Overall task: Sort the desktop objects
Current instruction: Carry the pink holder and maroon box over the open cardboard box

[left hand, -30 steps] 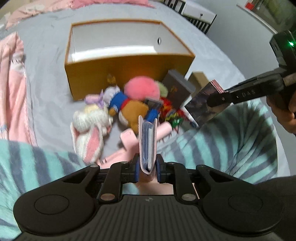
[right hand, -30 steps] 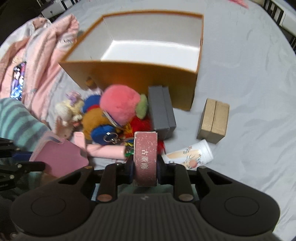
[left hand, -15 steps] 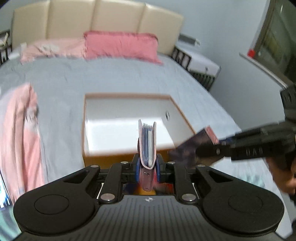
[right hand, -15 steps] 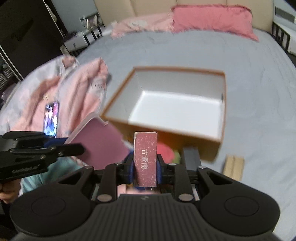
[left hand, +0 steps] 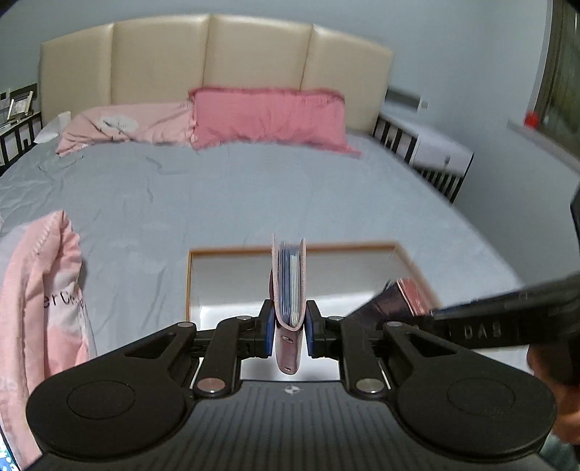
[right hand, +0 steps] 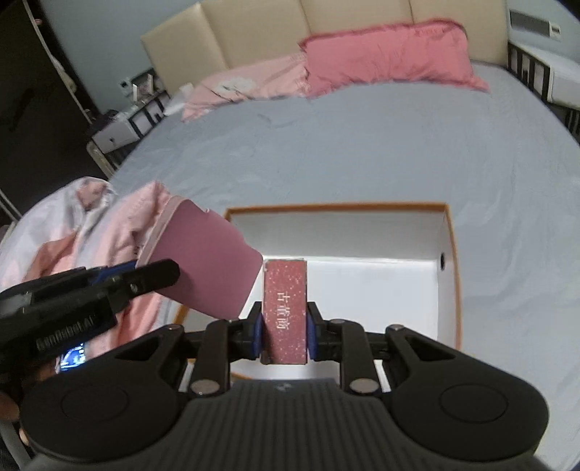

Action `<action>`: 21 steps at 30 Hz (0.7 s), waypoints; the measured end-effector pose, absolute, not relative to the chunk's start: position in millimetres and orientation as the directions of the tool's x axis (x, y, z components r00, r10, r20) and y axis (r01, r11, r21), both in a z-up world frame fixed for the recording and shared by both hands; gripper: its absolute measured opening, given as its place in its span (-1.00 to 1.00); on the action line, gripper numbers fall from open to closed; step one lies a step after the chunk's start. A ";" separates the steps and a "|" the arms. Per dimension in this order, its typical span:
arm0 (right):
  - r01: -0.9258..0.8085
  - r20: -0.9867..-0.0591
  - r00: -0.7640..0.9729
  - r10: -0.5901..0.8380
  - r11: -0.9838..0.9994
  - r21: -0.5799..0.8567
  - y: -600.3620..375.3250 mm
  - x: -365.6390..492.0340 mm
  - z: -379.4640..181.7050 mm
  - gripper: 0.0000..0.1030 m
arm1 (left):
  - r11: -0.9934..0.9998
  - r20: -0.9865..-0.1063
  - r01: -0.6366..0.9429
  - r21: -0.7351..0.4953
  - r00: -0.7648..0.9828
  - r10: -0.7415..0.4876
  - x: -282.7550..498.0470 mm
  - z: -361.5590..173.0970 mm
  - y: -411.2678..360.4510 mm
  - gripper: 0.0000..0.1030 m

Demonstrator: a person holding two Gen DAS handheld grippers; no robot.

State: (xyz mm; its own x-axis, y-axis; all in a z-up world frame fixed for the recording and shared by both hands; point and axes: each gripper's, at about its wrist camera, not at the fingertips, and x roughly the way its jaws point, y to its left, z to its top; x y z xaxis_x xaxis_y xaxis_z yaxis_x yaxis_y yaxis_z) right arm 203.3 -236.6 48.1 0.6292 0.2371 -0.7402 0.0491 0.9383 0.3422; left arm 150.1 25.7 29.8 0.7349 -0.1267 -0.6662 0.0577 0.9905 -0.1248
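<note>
Left gripper (left hand: 288,328) clamps wallet (left hand: 288,290); right gripper (right hand: 284,335) clamps red box (right hand: 285,308). Both over empty bin (right hand: 449,290); neither dropped yet, sorting seems barely begun.

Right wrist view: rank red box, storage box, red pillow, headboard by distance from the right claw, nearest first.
1. Red box: held in the right claw.
2. Storage box: just ahead, below.
3. Red pillow: far end of the bed, right of centre.
4. Headboard: behind the pillow, against the wall.
</note>
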 end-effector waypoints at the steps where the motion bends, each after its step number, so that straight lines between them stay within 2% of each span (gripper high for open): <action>1: 0.060 -0.750 0.614 0.245 0.934 0.353 -236.7 208.8 39.0 -0.53 | 0.991 -0.684 0.059 -0.117 0.718 -0.124 151.9 22.2 24.6 -0.65; 7: 0.097 -0.794 0.533 0.292 0.911 0.400 -232.7 227.5 -6.9 -0.53 | 0.993 -0.761 0.063 -0.099 0.639 -0.117 157.3 -10.3 26.5 -0.65; 14: 0.113 -0.809 0.491 0.324 0.897 0.427 -217.8 240.8 -33.4 -0.53 | 0.995 -0.791 0.019 -0.102 0.605 -0.093 154.2 -26.2 41.8 -0.65; 21: 0.134 -0.800 0.481 0.358 0.872 0.471 -210.8 244.7 -47.2 -0.53 | 0.999 -0.806 -0.031 -0.044 0.591 -0.018 147.0 -40.5 49.3 -0.64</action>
State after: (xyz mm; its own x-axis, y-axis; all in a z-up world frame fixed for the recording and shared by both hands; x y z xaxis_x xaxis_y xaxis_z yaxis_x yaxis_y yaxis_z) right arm 244.7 -210.8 -47.2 0.4806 0.3583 -0.8004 0.1337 0.8721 0.4707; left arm 147.0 49.3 -40.5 0.5913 -0.0175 -0.8063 -0.0307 0.9986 -0.0442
